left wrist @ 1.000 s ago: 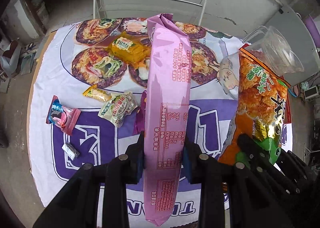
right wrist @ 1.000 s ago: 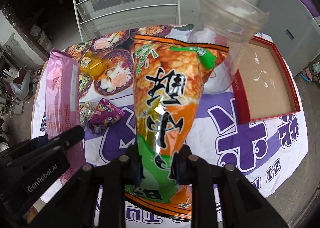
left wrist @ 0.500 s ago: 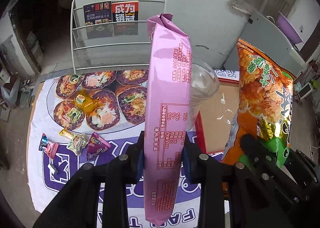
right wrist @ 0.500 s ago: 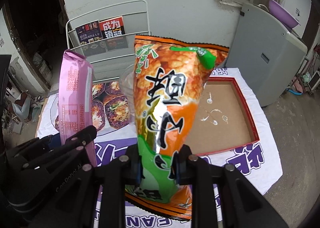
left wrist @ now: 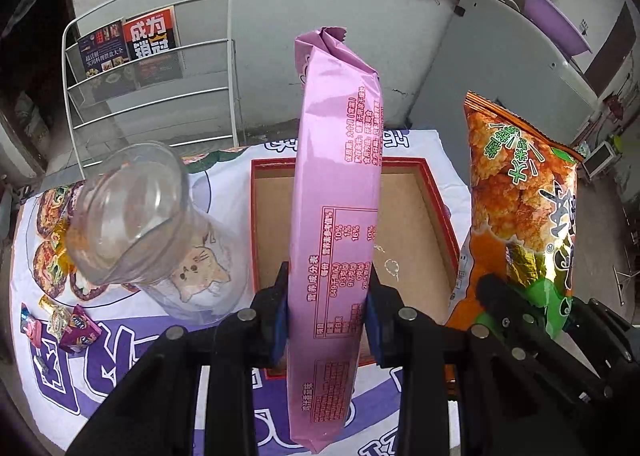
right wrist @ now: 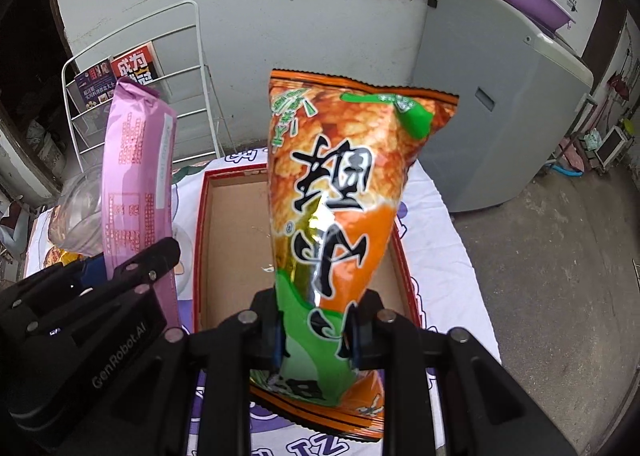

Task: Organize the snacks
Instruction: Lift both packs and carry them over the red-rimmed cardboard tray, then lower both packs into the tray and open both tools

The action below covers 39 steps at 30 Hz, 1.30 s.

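My left gripper (left wrist: 325, 308) is shut on a long pink snack pack (left wrist: 340, 184), held upright above the red-rimmed cardboard tray (left wrist: 420, 216). My right gripper (right wrist: 316, 332) is shut on an orange and green chip bag (right wrist: 344, 192), also upright over the same tray (right wrist: 236, 248). The pink pack (right wrist: 136, 184) and left gripper show at the left of the right wrist view. The chip bag (left wrist: 524, 208) shows at the right of the left wrist view.
A clear plastic jar (left wrist: 136, 228) stands left of the tray on the printed cloth (left wrist: 120, 368). Several small wrapped snacks (left wrist: 68, 328) lie at the far left. A white wire rack (left wrist: 160, 80) stands behind the table, a grey washing machine (right wrist: 500, 104) to the right.
Both grippers have lifted and swung right with their packs, from over the small snacks and jar to over the red tray. Both stay shut.
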Tool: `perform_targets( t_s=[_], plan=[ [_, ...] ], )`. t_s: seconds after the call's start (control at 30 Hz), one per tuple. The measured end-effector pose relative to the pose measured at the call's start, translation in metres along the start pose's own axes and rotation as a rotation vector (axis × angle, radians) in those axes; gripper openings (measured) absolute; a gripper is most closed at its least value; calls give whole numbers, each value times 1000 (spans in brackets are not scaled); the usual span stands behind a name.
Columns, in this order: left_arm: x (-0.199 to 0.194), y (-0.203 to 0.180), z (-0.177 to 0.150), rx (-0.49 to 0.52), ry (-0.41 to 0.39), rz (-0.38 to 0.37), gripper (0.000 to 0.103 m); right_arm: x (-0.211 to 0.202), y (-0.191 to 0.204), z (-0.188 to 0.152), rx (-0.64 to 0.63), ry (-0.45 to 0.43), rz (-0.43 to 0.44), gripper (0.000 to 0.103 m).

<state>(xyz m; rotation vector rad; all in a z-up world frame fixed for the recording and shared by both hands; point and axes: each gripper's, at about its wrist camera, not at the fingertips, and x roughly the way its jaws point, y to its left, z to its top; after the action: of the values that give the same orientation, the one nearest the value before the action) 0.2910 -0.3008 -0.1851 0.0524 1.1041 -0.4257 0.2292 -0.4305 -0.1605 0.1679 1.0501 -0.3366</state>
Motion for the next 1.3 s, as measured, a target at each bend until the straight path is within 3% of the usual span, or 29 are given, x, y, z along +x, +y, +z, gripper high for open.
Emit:
perform_targets(
  t_s=[0.3, 0.47, 0.67, 0.97, 1.03, 1.1, 1.17, 1.23, 1.3],
  plan=[
    [121, -19, 12, -50, 168, 14, 30, 125, -39, 13, 16, 158, 84, 23],
    [161, -14, 9, -73, 247, 43, 31, 171, -43, 10, -4, 230, 108, 23],
    [182, -12, 3, -85, 291, 57, 31, 195, -40, 2, -11, 273, 127, 23],
    [201, -6, 4, -97, 358, 79, 33, 196, -28, 6, -42, 278, 117, 27],
    [203, -6, 5, -90, 366, 91, 43, 194, -28, 5, -41, 275, 112, 27],
    [207, -5, 7, -77, 367, 137, 73, 192, -28, 4, -43, 269, 91, 27],
    [205, 2, 9, -75, 355, 150, 91, 190, -31, 3, -34, 265, 92, 27],
    [201, 7, 10, -74, 335, 145, 100, 188, -34, 2, -23, 262, 95, 27],
    [194, 9, 10, -62, 321, 130, 101, 186, -38, 1, -9, 258, 97, 27]
  ],
)
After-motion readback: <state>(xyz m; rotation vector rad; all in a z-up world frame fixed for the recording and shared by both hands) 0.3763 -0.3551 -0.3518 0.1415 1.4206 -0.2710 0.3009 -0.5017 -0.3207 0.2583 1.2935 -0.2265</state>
